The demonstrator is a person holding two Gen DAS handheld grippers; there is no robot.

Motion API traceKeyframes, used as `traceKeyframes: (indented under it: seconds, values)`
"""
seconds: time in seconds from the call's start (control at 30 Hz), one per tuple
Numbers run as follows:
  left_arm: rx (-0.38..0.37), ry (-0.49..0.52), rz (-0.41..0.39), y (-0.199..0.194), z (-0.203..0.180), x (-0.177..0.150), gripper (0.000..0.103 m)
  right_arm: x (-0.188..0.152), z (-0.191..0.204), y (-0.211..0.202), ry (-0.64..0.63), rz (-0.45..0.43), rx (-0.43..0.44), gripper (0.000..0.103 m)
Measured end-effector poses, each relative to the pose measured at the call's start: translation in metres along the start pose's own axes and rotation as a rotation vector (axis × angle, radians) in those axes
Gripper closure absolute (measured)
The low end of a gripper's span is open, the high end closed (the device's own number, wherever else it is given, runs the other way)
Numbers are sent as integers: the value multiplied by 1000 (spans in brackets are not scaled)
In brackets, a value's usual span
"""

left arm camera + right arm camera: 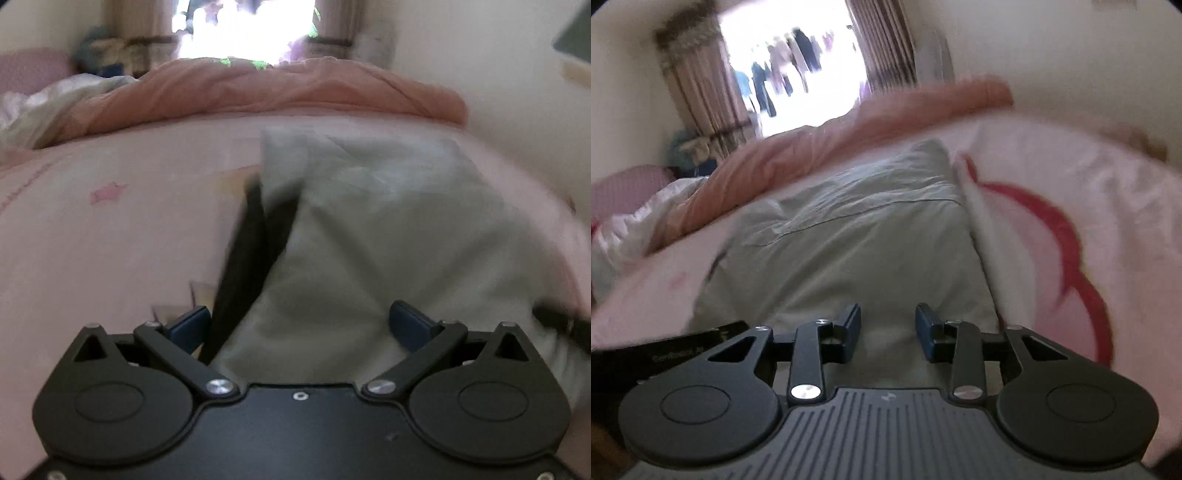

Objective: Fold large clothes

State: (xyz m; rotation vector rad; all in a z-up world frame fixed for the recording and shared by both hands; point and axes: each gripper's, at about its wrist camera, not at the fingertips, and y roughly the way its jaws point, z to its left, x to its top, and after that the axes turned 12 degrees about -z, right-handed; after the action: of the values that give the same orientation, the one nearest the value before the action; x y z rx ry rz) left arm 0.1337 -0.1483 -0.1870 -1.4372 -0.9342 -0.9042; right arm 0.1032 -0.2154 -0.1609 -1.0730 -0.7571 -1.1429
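Judging from how the grey garment [369, 229] lies, the fold is partly made: it rests on the pink bed sheet [110, 240] as a narrowed, roughly rectangular stack with straight side edges and a visible seam line across it, which suggests at least one fold is in place. It is still long from near edge to far edge, so a further crosswise fold and a final squaring probably remain; this is an estimate only. The left gripper [299, 325] has its jaws spread to their full width, above the near end of the garment, and they have hold of nothing. The right gripper [887, 326] has its jaws partly open with a clear gap between the pads; grey cloth lies below and ahead of them, and whether they pinch any of it cannot be told. The left wrist view alone shows dark straps or trim [251, 251] running along the garment's left edge, a faint star print on the sheet, and a dark object at the far right edge of the frame, too blurred to identify. The right wrist view alone shows a white cloth with a red curved print [1052, 229] lying just beside the garment's right edge, the seam detail, and a black object with lettering at lower left. Both views show the rolled salmon quilt [849, 140] behind the garment.
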Motion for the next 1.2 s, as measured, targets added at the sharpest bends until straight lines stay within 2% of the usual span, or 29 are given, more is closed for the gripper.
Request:
traceKeyframes:
  seconds: [0.03,0.1,0.13,0.2,0.23,0.27,0.3,0.33,0.37,0.4,0.47,0.53,0.57,0.6,0.7,0.73,0.8,0.97,1.2]
  values:
    - [5,5,-7,-5,0,-1,0,1,7,-6,-51,2,-22,62]
    - [2,5,65,-8,-4,14,0,21,21,-19,-93,61,-59,62]
    - [0,0,85,-11,-2,20,0,31,24,-28,-86,66,-44,62]
    - [-28,-9,43,-32,10,27,0,41,30,-46,-85,20,11,59]
    - [-33,-10,20,-50,13,30,0,40,33,-50,-105,18,21,55]
    - [-33,-3,25,-57,11,27,0,34,35,-41,-114,59,18,52]
    - [-31,18,72,-57,7,19,0,23,34,-26,-105,136,10,52]
    - [-31,60,170,-38,0,9,0,10,28,-17,-91,172,11,52]
    - [-32,90,220,-26,-3,-2,0,5,26,-16,-91,144,12,52]
    - [-35,79,167,-33,-1,-7,0,9,28,-19,-99,150,-1,51]
    - [-50,75,193,-43,2,2,0,26,35,-31,-106,194,-36,48]
    - [-75,54,185,-59,7,19,0,46,40,-46,-115,210,-14,39]
    - [-96,46,159,-69,10,29,0,51,44,-58,-124,200,-10,30]
    - [-103,38,123,-84,11,40,0,55,48,-68,-136,188,-17,29]
    - [-68,47,48,-120,10,63,0,66,53,-90,-155,168,-46,26]
    - [-60,58,40,-116,8,70,0,67,53,-94,-146,174,-38,24]
    - [-67,85,51,-123,3,75,0,69,51,-100,-124,177,-23,24]
    - [-127,105,114,-128,-9,68,0,64,51,-107,-129,187,-53,24]
    - [-136,144,161,-120,-22,56,0,60,46,-109,-114,206,-57,24]
